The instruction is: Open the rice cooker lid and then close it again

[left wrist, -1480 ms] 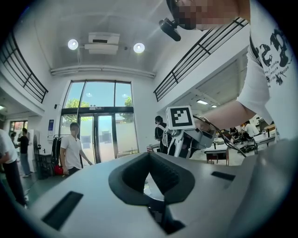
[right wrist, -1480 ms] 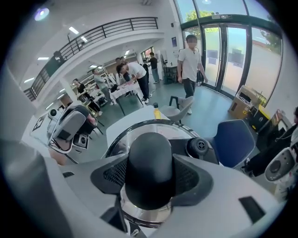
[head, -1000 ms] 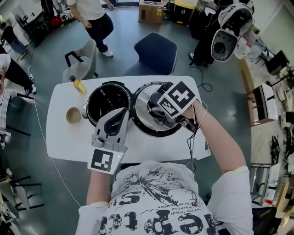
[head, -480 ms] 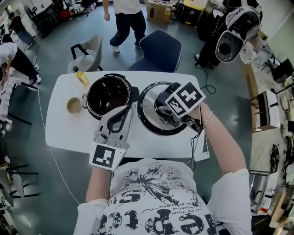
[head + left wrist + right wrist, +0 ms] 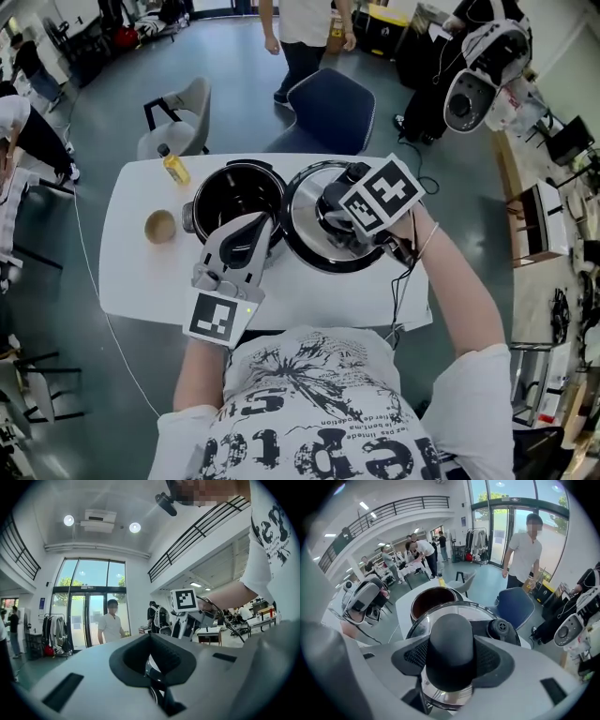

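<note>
From the head view, the rice cooker [image 5: 214, 183] stands open on the white table [image 5: 141, 281], its dark pot uncovered. The lid [image 5: 309, 225] is off and just to the cooker's right, with its left edge meeting the pot's rim. Your right gripper [image 5: 336, 208] comes down onto the middle of the lid, and your left gripper [image 5: 255, 230] reaches to the cooker's near rim. A small bottle of yellow liquid [image 5: 173, 167] and a brown cup [image 5: 159, 226] sit at the table's left. A blue chair [image 5: 328, 108] stands beyond the table.

In the left gripper view, your left gripper [image 5: 151, 660] points level across the hall. Its pads are drawn close onto a thin piece of metal and black – the cooker's edge, going by the head view.

In the right gripper view, your right gripper [image 5: 451, 656] is clamped on the lid's black knob [image 5: 451, 637] – both pads press its sides. The lid's steam vent [image 5: 501, 627] shows just right of the knob, and the open pot [image 5: 433, 603] lies beyond the lid's far edge.
</note>
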A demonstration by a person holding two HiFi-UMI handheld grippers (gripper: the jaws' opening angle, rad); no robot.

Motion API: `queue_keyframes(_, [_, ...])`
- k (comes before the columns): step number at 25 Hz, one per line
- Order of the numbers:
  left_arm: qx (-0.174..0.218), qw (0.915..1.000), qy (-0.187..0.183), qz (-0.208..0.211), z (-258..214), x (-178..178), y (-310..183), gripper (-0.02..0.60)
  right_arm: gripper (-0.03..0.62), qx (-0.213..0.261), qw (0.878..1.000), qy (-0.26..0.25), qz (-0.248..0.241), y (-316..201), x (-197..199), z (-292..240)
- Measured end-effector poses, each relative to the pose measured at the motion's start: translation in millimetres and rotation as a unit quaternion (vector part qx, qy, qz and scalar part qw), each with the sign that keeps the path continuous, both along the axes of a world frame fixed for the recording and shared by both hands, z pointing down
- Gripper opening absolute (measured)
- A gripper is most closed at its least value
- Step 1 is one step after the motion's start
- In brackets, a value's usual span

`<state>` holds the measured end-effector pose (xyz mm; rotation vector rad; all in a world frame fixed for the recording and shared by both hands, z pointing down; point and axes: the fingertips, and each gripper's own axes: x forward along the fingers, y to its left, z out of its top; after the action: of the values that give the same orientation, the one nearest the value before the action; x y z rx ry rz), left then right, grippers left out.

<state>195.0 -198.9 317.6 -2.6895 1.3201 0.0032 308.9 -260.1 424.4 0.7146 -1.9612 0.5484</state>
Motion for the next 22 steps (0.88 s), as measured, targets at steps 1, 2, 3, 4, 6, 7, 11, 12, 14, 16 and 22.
queue_keyframes(1, [0.000,1.0000,0.001,0.002,-1,-10,-1,0.014,0.293,0.002,1.000,0.000,0.002,-1,-9,-2])
queue_keyframes(2, [0.000,1.0000,0.002,0.004,-2,-20,-3,0.014,0.293,0.003,1.000,0.000,0.003,-2,-19,-5])
queue_keyframes(3, [0.000,1.0000,0.001,0.005,-4,-32,-5,0.014,0.293,0.004,1.000,0.000,0.004,-2,-29,-8])
queue_keyframes(4, [-0.001,1.0000,0.000,0.005,-7,-44,-7,0.014,0.293,0.005,1.000,-0.001,0.004,-4,-39,-11])
queue_keyframes(6, [-0.001,1.0000,0.000,0.003,-11,-68,-15,0.014,0.293,0.006,1.000,-0.001,0.004,-8,-61,-16])
queue_keyframes(7, [0.000,1.0000,0.002,0.001,-12,-81,-17,0.014,0.293,0.007,1.000,0.000,0.004,-9,-72,-17])
queue_keyframes(11, [0.005,1.0000,0.003,-0.003,-14,-123,-21,0.014,0.293,0.004,1.000,-0.001,0.000,-12,-115,-15])
queue_keyframes(12, [0.005,1.0000,0.002,-0.003,-14,-131,-21,0.014,0.293,0.003,1.000,-0.001,-0.002,-13,-124,-14])
queue_keyframes(14, [0.000,1.0000,0.000,-0.006,-12,-149,-23,0.014,0.293,-0.001,1.000,-0.001,-0.005,-15,-144,-11])
queue_keyframes(16, [-0.005,0.9999,-0.002,-0.011,-10,-170,-25,0.014,0.293,-0.003,1.000,-0.002,-0.009,-19,-166,-8])
queue_keyframes(22, [-0.015,0.9996,-0.001,-0.026,-1,-219,-37,0.014,0.293,-0.011,1.000,0.002,-0.018,-36,-217,9])
